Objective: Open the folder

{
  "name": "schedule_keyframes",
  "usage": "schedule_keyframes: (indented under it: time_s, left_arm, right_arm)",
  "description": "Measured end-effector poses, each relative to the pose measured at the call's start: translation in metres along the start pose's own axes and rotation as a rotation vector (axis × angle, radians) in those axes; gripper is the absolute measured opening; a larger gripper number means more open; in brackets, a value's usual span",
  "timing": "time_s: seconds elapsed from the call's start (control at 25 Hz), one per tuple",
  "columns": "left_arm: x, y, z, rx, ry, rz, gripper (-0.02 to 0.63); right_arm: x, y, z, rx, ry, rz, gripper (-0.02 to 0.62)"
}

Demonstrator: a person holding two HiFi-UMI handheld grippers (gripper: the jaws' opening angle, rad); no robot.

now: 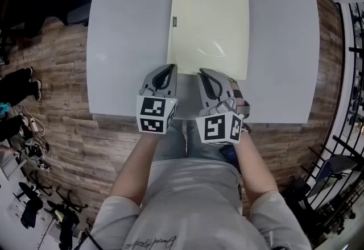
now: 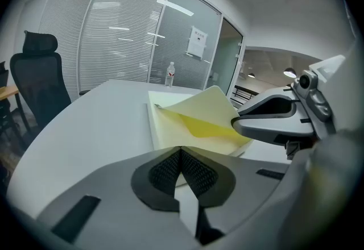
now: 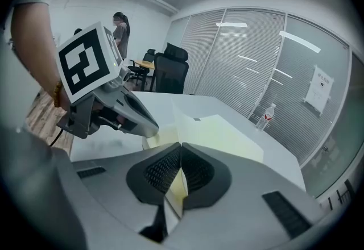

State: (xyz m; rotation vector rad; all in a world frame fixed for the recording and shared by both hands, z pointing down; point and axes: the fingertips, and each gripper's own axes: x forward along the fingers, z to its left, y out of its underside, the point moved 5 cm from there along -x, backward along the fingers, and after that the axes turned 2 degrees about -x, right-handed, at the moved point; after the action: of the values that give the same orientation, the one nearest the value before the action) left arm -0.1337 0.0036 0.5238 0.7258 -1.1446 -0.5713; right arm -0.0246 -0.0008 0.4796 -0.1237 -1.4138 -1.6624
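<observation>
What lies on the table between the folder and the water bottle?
Nothing: only bare grey table lies between the folder and the water bottle. The right gripper view shows it, the left gripper view too.

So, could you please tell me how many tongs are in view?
2: the left tongs at the folder's near left corner; the right tongs beside them, shut on its lifted cover. None seem hidden.
</observation>
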Motion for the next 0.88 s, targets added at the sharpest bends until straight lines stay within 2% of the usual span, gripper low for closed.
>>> schedule_keyframes:
  time_s: [0.48, 0.88]
  left_arm:
    - [0.003, -0.001, 0.000, 0.021, 0.004, 0.005, 0.009]
    - [0.002, 0.002, 0.011, 0.041, 0.016, 0.026, 0.009]
  right_arm:
    - [-0.027, -0.008, -0.020, 0.044, 0.069, -0.056, 0.026]
    - [-0.060, -0.014, -0.045, 0.136, 0.177, -0.090, 0.025]
